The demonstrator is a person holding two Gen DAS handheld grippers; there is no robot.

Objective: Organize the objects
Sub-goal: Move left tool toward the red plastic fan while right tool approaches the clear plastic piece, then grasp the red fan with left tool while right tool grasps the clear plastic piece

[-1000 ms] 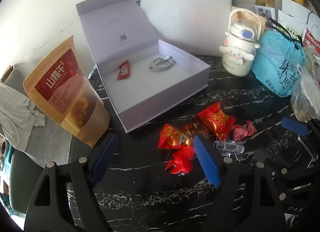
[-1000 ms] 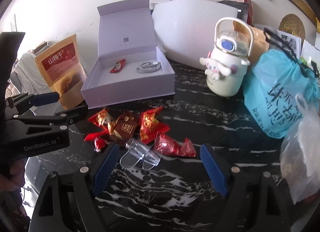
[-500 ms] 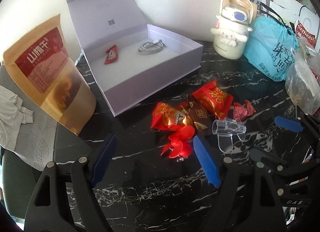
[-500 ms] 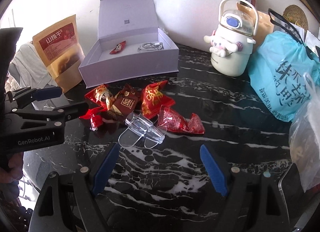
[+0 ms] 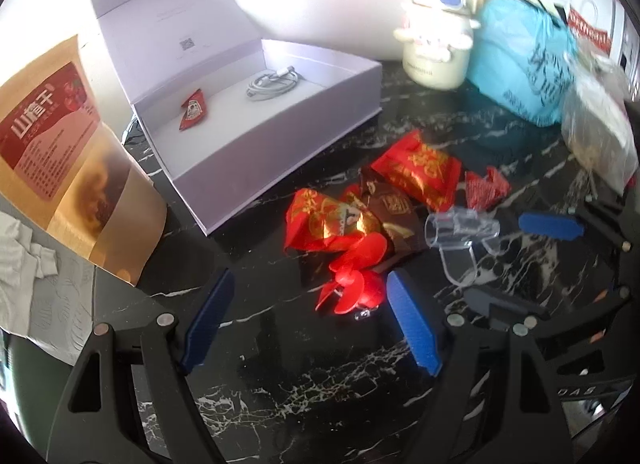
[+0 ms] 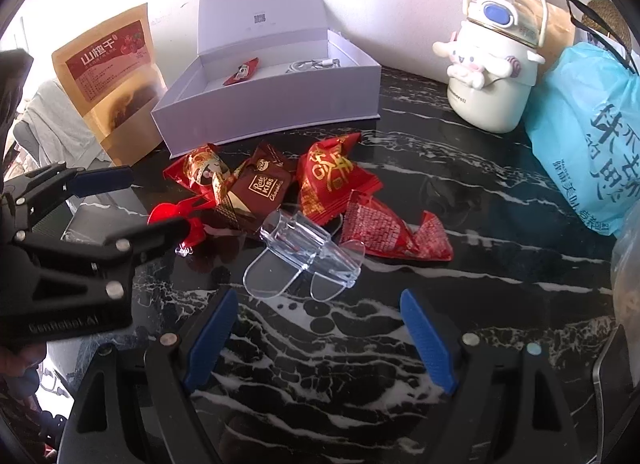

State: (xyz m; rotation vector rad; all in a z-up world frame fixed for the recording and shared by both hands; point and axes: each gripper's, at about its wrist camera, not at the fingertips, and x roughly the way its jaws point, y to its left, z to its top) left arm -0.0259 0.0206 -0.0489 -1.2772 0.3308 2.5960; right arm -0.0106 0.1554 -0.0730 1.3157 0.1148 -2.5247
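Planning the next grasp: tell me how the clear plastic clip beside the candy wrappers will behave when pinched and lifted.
The clear plastic clip looks like rigid moulded plastic, so it should keep its shape. Its glossy surface may slip between the pads of the right hand-held gripper, whose jaws stand open. Thin and see-through, it is probably light, and may skid on the polished marble table if nudged.

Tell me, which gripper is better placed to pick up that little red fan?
Probably the left gripper: it is open, with the red fan right at its fingertips. The right gripper faces the clear plastic clip instead.
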